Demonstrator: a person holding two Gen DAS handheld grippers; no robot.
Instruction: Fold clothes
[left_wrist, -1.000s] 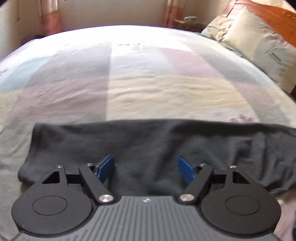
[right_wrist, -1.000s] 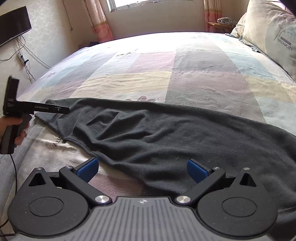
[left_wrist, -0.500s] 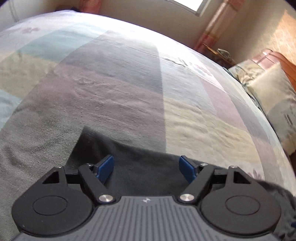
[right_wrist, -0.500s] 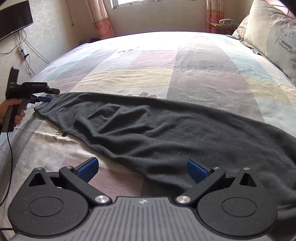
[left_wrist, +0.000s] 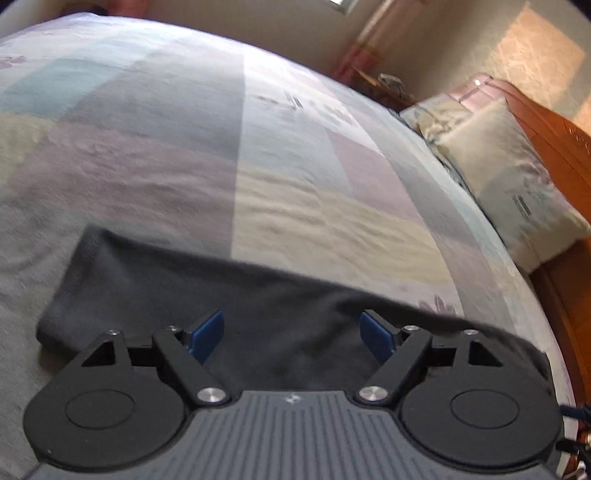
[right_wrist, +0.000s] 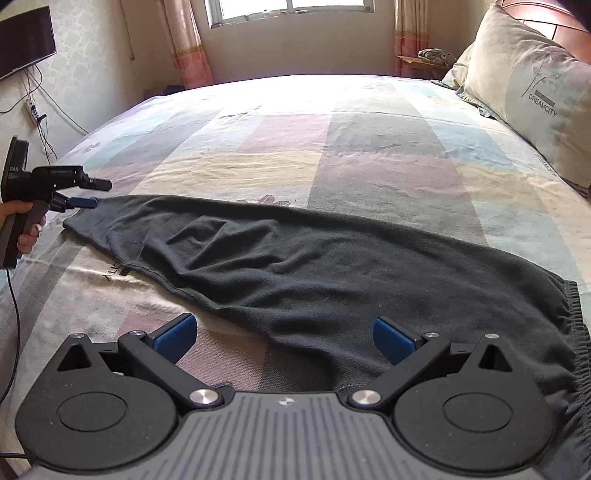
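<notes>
1. A pair of dark grey trousers (right_wrist: 314, 266) lies stretched across the bed (right_wrist: 369, 147), folded lengthwise into one long band, with the gathered elastic waistband (right_wrist: 576, 332) at the right end and the leg cuff at the left end.
2. The left gripper (left_wrist: 293, 334) hangs over the cuff end with its blue-padded fingers (left_wrist: 207, 334) spread wide, and the cloth lies below and between them. From the right wrist view, the same gripper (right_wrist: 86, 192) is at the far left, held in a hand (right_wrist: 26, 229), with its lower blue finger at the cuff's edge; I cannot tell whether it touches.
3. The right gripper (right_wrist: 284, 339) is near the waist end, its fingers (right_wrist: 175, 338) wide apart and holding nothing; the trousers' lower edge runs between them.
4. The fabric looks soft and fleecy, with loose wrinkles toward the left half.
5. The bedcover is a faded patchwork of pale blocks. A cream pillow (right_wrist: 535, 92) printed "DREAMCITY" leans at the headboard end.
</notes>
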